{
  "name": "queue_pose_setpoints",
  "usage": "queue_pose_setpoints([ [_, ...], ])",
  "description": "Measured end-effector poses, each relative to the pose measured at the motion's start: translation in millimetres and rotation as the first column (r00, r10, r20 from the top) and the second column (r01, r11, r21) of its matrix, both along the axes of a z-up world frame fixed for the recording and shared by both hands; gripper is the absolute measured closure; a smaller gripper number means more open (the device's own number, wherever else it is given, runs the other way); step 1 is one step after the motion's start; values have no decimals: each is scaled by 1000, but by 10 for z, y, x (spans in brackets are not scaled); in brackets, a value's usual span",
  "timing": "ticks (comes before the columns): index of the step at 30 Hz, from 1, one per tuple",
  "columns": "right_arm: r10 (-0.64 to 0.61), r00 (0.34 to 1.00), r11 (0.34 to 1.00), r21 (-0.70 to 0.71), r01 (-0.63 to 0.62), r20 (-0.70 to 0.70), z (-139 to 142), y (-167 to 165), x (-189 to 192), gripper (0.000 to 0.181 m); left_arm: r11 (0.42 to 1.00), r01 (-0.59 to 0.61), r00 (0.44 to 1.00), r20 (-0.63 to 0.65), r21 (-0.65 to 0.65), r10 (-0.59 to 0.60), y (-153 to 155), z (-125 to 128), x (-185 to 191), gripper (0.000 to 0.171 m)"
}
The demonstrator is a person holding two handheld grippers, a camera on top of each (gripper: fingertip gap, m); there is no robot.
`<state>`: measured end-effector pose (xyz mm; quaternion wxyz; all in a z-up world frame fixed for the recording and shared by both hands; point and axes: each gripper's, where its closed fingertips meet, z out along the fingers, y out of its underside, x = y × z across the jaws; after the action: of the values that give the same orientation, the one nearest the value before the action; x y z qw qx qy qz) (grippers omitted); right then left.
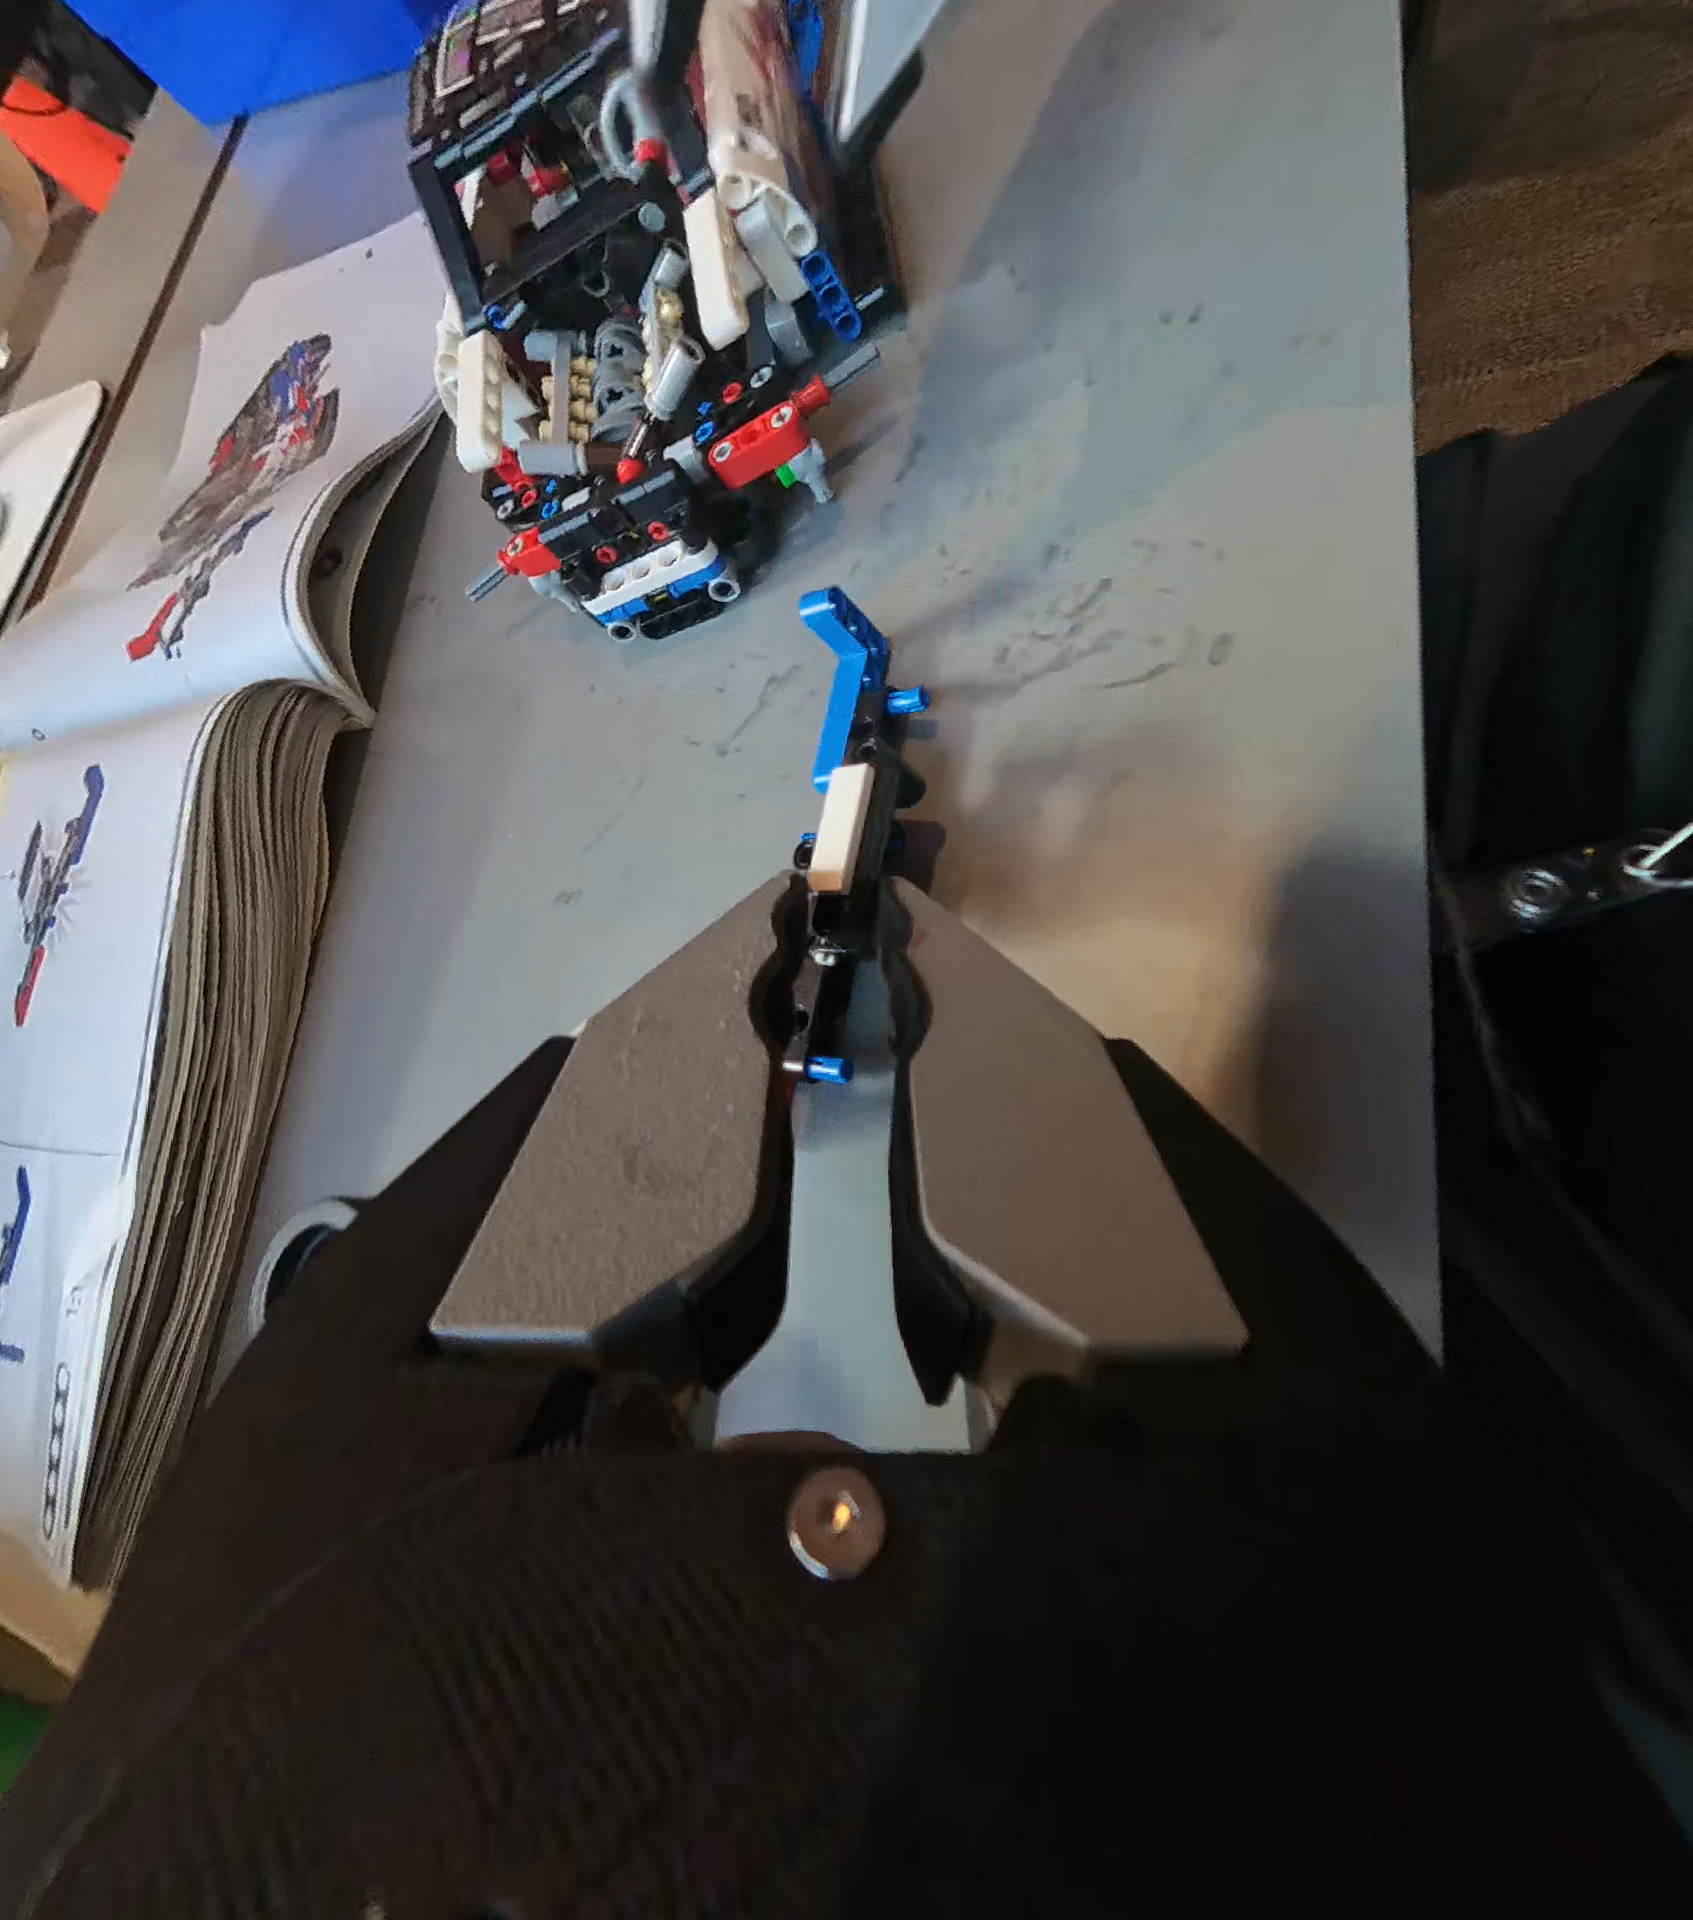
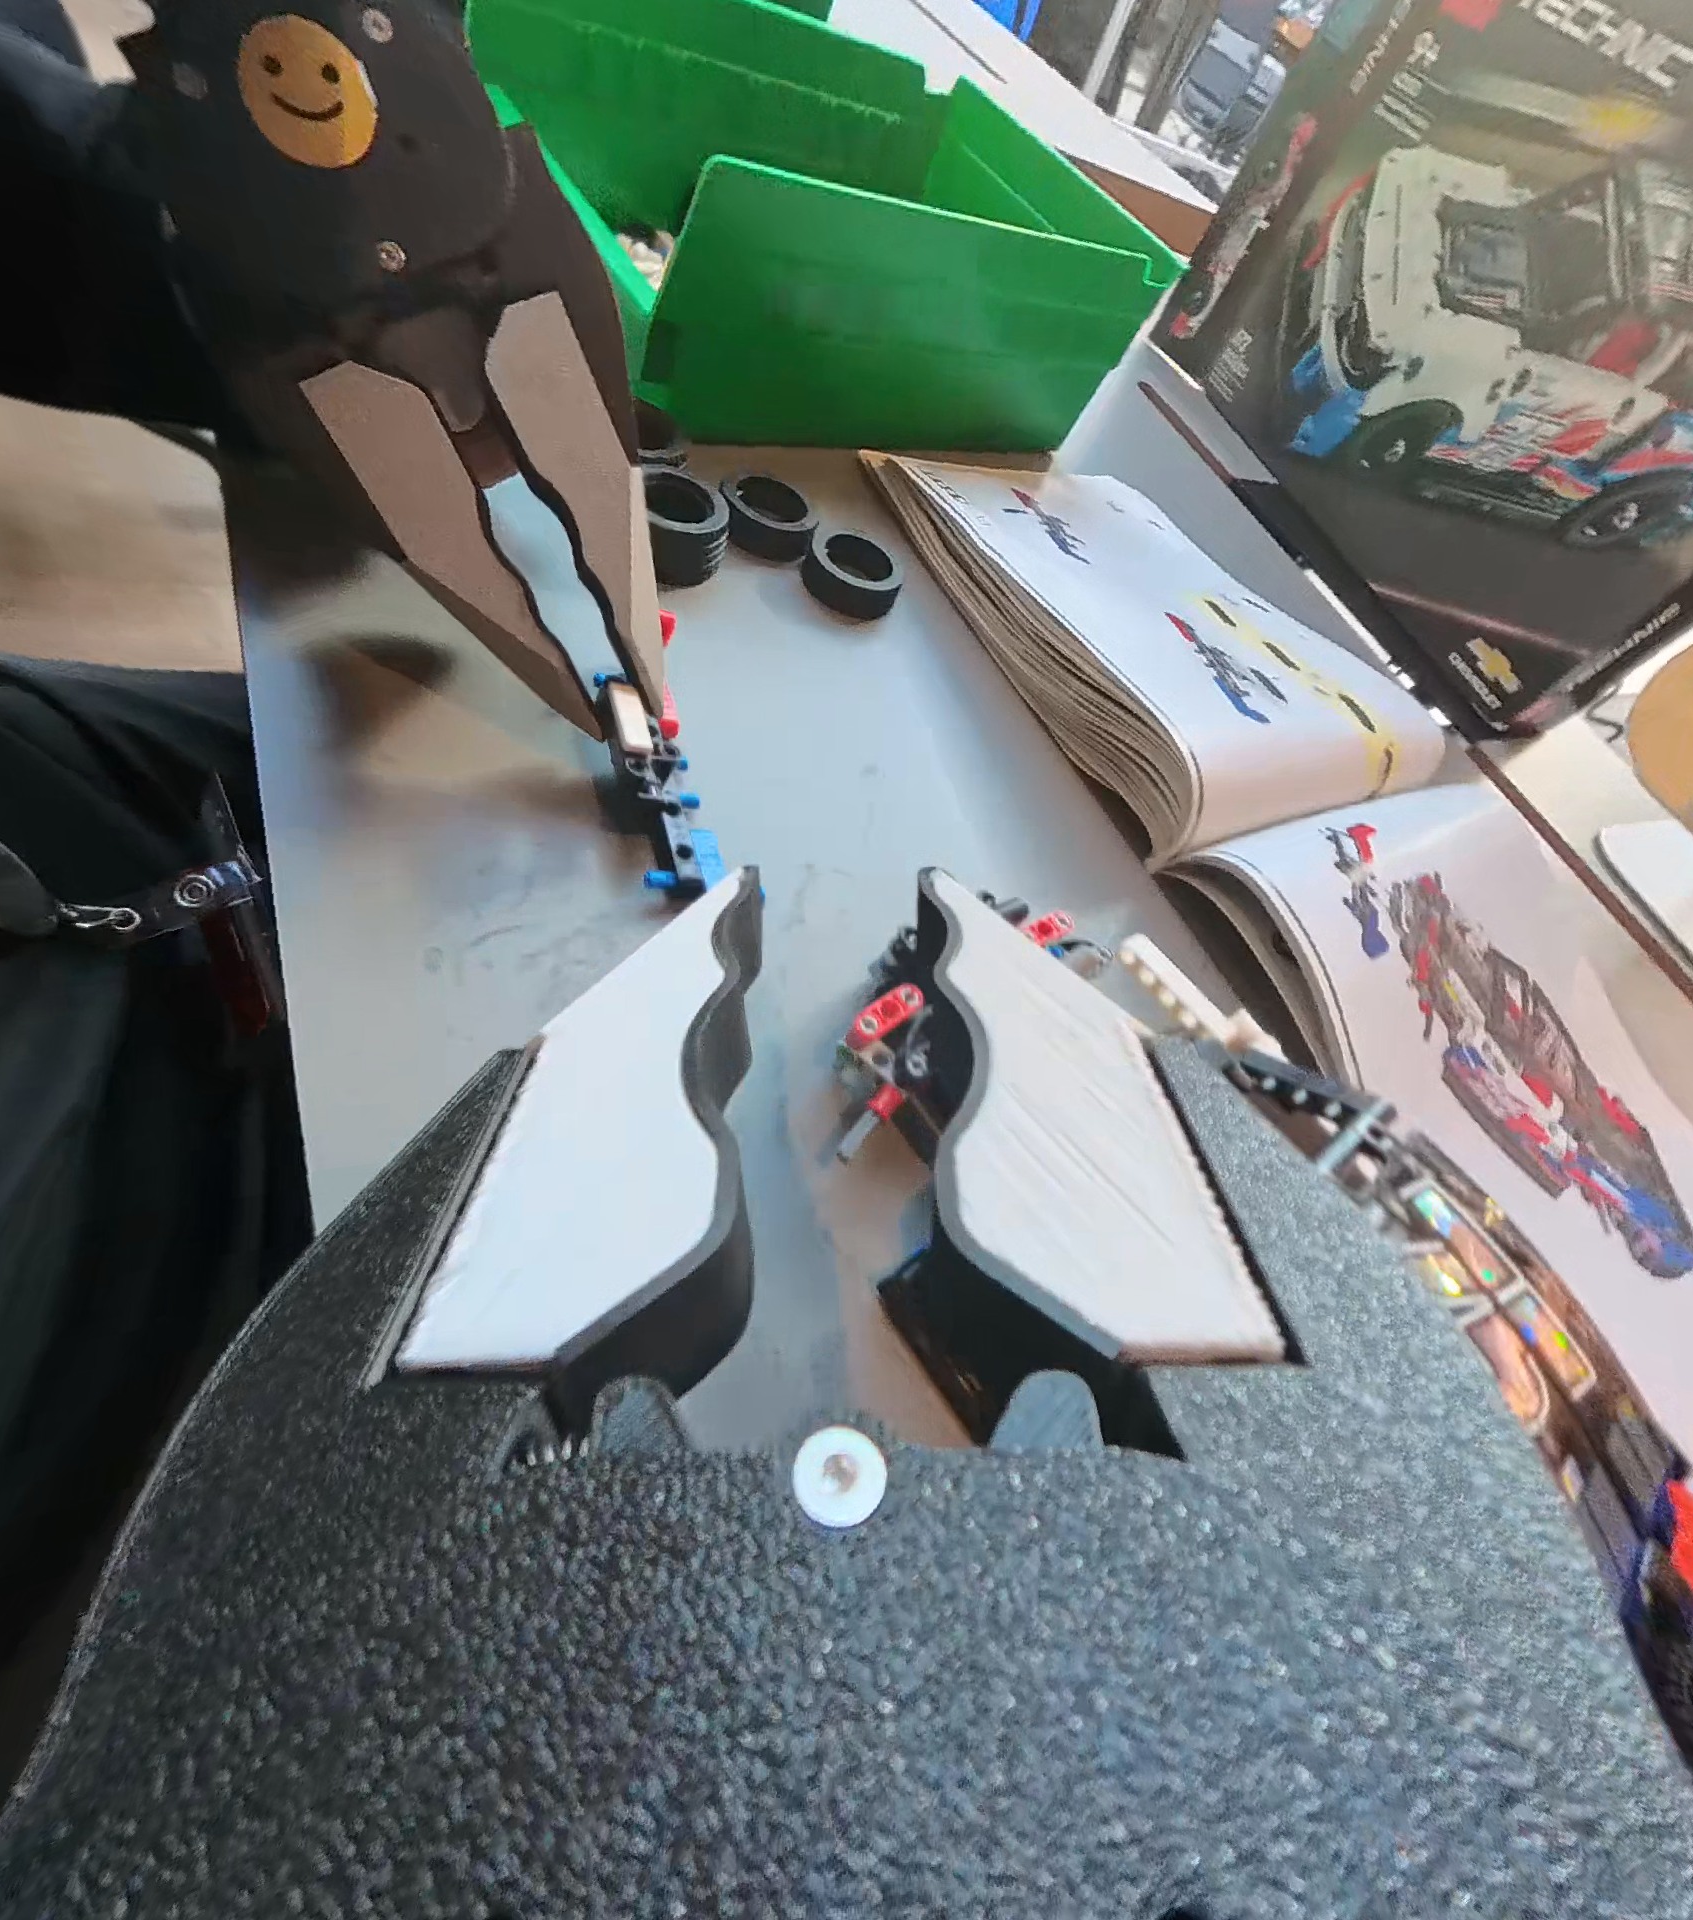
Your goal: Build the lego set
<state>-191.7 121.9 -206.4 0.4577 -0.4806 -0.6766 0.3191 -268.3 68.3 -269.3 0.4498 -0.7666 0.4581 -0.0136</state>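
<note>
- Centrally in the left wrist view, the left gripper [image 1: 847,935] is seen clamped on a slim black-and-blue subassembly [image 1: 852,748]; its blue bent end is projected toward the upper middle of the frame, and a cream tile is carried on its side
- Above that, at upper centre, the partly built car model [image 1: 634,343] is set on the grey table [image 1: 1133,520]; the two are seen apart, with bare table between
- Along the left edge, an open instruction book [image 1: 146,831] is laid beside the model
- Meanwhile, in the right wrist view, the right gripper [image 2: 842,914] is held with its jaws spread and nothing between them; part of the model [image 2: 883,1049] is hidden behind its right finger
- At upper left of that view, the left gripper [image 2: 629,707] is shown with the subassembly [image 2: 665,800] slanting down to the table
- Farther back, three black tyres [image 2: 780,530], green bins [image 2: 873,291] and the set's box [image 2: 1507,332] at upper right are seen; the book [image 2: 1237,665] is spread at right
</note>
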Motion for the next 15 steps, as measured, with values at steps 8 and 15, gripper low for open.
queue_pose_setpoints([
  [8,-96,990,995,-25,94,-104,44,279,236,156,985,-170,977,125,-12,170,-76,165,-166,151],
  [15,-146,978,988,-73,136,-153,175,374,388,157,949,-305,926,207,-81,316,-202,163,-266,131],
])
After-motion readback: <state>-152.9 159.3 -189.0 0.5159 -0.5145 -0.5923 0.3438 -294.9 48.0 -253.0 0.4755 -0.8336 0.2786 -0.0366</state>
